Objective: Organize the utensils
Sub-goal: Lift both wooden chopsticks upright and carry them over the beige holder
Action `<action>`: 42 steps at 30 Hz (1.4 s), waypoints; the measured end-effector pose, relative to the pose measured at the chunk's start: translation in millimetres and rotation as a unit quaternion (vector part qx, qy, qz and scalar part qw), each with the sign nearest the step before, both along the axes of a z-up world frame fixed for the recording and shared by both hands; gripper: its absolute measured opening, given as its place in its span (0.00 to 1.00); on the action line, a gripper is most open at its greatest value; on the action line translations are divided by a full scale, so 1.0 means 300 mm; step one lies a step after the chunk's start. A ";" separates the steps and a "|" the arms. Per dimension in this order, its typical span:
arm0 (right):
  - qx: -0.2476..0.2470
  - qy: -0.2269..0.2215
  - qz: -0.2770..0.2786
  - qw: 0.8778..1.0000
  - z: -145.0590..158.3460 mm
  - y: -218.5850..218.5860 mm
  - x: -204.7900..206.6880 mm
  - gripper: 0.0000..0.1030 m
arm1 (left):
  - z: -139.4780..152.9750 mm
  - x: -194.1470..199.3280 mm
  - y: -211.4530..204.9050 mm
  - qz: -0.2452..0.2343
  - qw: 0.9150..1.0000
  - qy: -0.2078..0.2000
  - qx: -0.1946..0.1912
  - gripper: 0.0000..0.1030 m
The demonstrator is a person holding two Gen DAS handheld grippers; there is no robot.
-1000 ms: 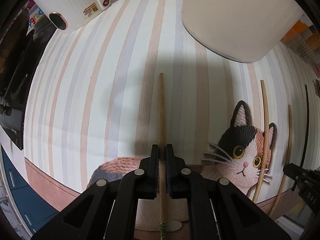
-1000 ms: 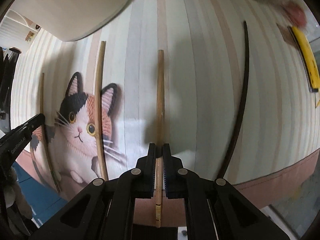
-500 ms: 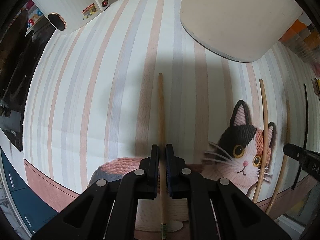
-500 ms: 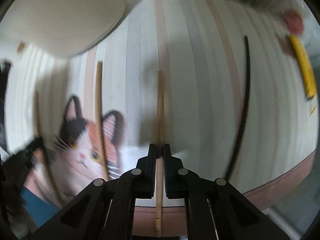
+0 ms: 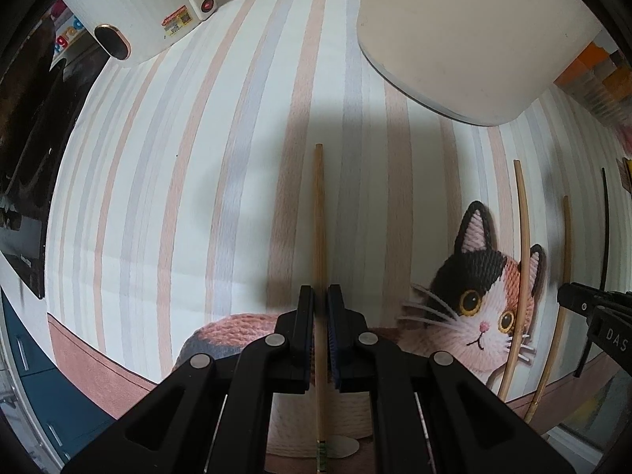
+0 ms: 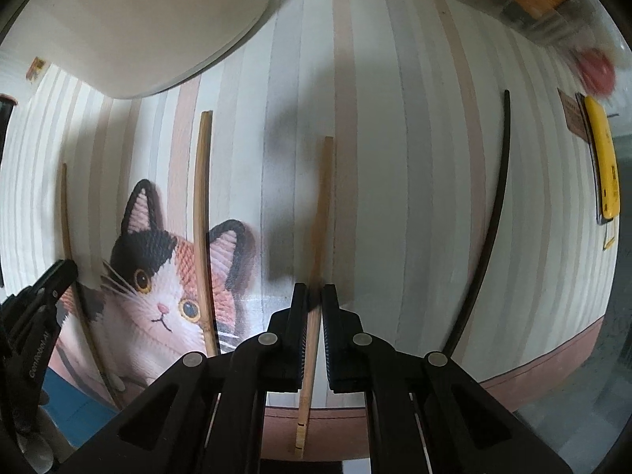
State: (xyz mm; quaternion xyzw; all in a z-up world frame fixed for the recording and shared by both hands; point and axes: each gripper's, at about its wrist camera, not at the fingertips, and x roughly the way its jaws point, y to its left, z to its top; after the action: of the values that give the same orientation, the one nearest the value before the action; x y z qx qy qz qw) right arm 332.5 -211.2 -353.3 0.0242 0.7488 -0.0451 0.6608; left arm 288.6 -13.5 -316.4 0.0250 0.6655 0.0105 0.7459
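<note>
Item 1. Left gripper (image 5: 320, 308), black plastic, fingers (image 5: 306, 316) clamped on a slim, round light-wood chopstick (image 5: 318, 217). The stick points away from the camera over the striped mat. Position unchanged from a second ago.

Item 2. Right gripper (image 6: 315, 308), same make, fingers clamped on a second light-wood chopstick (image 6: 322, 213), which sits slightly askew in the grip. Since a second ago this gripper has travelled sideways towards the cat print; the black chopstick now lies further to its right. Judgement: both hands are carrying one stick each, likely to bring a matching pair together.

Item 3. Loose on the mat: two thin, pale bamboo chopsticks (image 6: 203, 229) (image 6: 71, 245), lying across and beside the cat's head, and one glossy black chopstick (image 6: 493, 217) well apart to the right. All lie roughly parallel with the stripes.

Item 4. Table mat (image 5: 189, 181), smooth printed sheet, cream with pink and grey stripes; calico cat picture (image 5: 482, 308) with a knitted-yarn look; brown border.

Item 5. Cream matt round-cornered container (image 5: 466, 31), standing at the far edge of the mat. Whether it is the destination cannot be told.
</note>
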 end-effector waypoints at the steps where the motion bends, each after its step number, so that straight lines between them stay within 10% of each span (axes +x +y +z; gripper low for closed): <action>1: 0.000 0.001 0.000 1.000 -0.003 0.011 0.001 0.08 | -0.001 0.001 -0.003 -0.001 1.000 0.000 0.001 0.05; 12: -0.003 -0.029 -0.024 0.999 0.018 0.011 -0.026 0.07 | 0.030 0.010 -0.030 0.002 1.000 -0.021 0.013 0.04; 25: 0.036 -0.179 -0.044 0.982 0.343 -0.027 -0.081 0.07 | 0.268 0.003 -0.001 0.011 0.995 -0.089 -0.037 0.04; 42: 0.078 -0.324 -0.078 0.940 0.683 -0.095 -0.014 0.06 | 0.761 0.093 0.087 0.021 0.962 -0.252 -0.103 0.04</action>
State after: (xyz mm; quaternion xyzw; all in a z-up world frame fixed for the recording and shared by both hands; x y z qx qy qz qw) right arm 328.1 -239.7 -148.5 0.1469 0.4915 -0.0280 0.8579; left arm 316.4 12.5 -88.0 -0.0696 0.4542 -0.0361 0.8874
